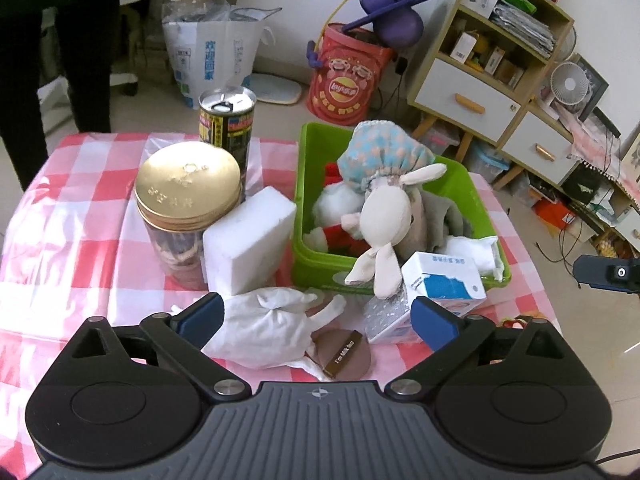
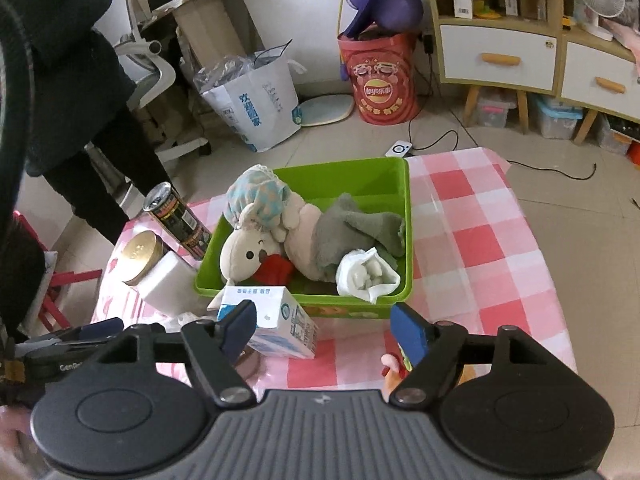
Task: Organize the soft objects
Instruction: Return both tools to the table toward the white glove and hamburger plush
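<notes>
Green bin (image 1: 308,216): far centre of the worktop (image 1: 80,216); it collects the soft things, so the plush doll (image 1: 384,216), grey cloth (image 2: 356,232) and white wad (image 2: 368,276) lie inside.
White cloth bundle (image 1: 268,328): near, outside the bin, apparently the next soft thing.
Left claw (image 1: 318,316): spread wide, straddling the bundle without pressing it.
Right claw (image 2: 324,328): parted, empty, above the near worktop.
Hard things: jar (image 1: 184,200), can (image 1: 228,120), foam block (image 1: 248,240) and milk carton (image 1: 444,284) stay out, not being soft goods.

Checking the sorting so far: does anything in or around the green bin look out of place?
The plush sheep hangs over the green bin's front rim, legs dangling outside. A white cloth toy lies on the table in front.
</notes>
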`<state>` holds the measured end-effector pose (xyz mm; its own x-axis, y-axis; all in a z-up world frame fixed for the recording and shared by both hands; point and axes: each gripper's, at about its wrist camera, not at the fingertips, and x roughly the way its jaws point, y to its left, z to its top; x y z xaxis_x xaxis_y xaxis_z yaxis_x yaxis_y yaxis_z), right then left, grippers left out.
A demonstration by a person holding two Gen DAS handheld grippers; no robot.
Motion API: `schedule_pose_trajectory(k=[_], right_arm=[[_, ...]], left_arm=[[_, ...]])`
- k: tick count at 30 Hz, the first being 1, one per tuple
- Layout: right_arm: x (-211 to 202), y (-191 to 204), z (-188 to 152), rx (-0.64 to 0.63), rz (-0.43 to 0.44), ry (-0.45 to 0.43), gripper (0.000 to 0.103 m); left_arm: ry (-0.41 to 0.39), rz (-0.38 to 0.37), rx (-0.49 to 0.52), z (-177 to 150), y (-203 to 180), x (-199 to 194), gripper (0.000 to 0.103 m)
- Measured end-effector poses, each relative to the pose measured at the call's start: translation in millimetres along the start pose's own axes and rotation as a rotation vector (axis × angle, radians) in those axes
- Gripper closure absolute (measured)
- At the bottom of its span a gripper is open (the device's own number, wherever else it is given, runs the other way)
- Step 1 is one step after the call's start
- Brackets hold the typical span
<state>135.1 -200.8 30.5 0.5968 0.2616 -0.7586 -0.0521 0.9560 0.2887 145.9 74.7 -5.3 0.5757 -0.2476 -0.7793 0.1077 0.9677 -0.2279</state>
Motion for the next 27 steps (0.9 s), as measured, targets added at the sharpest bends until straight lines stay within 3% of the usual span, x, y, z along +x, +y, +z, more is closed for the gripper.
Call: schedule_pose_trajectory(k=[15, 27], right_arm=[[4.1, -5.6, -6.8, 0.005, 0.01, 0.016, 0.051], [15.8, -43.0, -53.0, 0.048, -0.048, 0.033, 0.044]], left_arm=[[0.029, -0.009, 0.023, -12.4, 3.0, 4.9, 0.007], [-0.006, -0.021, 0.069, -43.7, 28.1, 24.5, 0.006]])
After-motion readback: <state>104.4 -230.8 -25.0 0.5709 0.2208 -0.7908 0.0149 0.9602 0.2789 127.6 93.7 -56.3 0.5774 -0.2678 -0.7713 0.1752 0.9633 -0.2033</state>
